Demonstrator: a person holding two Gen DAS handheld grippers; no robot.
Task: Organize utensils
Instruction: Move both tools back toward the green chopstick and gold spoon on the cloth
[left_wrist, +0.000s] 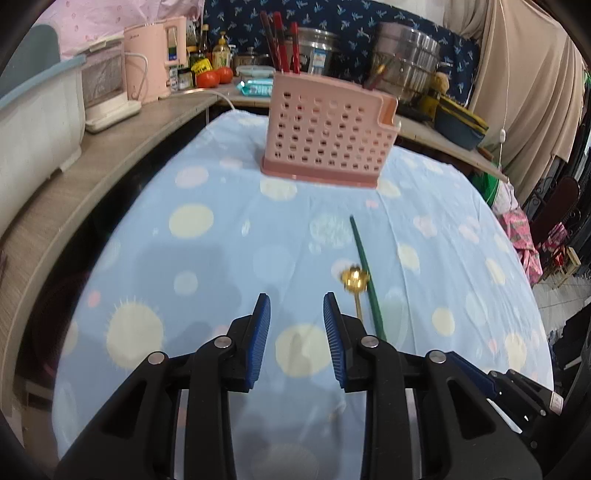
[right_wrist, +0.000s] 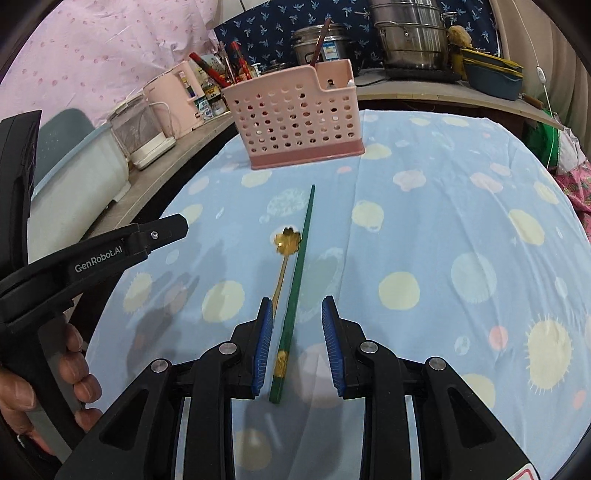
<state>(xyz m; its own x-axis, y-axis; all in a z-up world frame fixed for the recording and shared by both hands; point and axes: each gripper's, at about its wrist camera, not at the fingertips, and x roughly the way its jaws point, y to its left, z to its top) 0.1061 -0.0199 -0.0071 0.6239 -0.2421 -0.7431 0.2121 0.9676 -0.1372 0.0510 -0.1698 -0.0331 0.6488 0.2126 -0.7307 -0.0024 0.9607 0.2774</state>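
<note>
- One long dark-green chopstick (right_wrist: 297, 280) with a gold band near its thick end lies flat on the tabletop, its thin end aimed toward the holder.
- One slim gold spoon with a flower-shaped bowl (right_wrist: 286, 240) lies just left of the chopstick, its handle running close alongside it and seeming to meet it lower down.
- One pink perforated plastic utensil holder (right_wrist: 295, 122) stands upright at the far side of the tabletop, well apart from the two utensils; a few items show over its rim, though what they are cannot be told.
- One light-blue cloth with pale yellow, white and pink dots (right_wrist: 443, 229) covers the tabletop under all of these.
- The right tool (right_wrist: 297, 343) points down at a slant over the thick end of the chopstick; its blue-padded fingers stand apart, one on either side of the stick, with a gap on each side and nothing pinched.
- The left tool (left_wrist: 297, 339) also tilts downward, hovering over bare cloth just left of the spoon and chopstick; its pads are spread and grip nothing.
- In the right wrist view, one hand (right_wrist: 44, 391) wraps the black handle of the left tool at the lower left, fingers curled around it.
- Beyond the tabletop, a wooden shelf (left_wrist: 110, 155) carries one pink kettle (left_wrist: 159, 59), two red tomatoes (left_wrist: 214, 76) and two steel pots (right_wrist: 406, 33).
</note>
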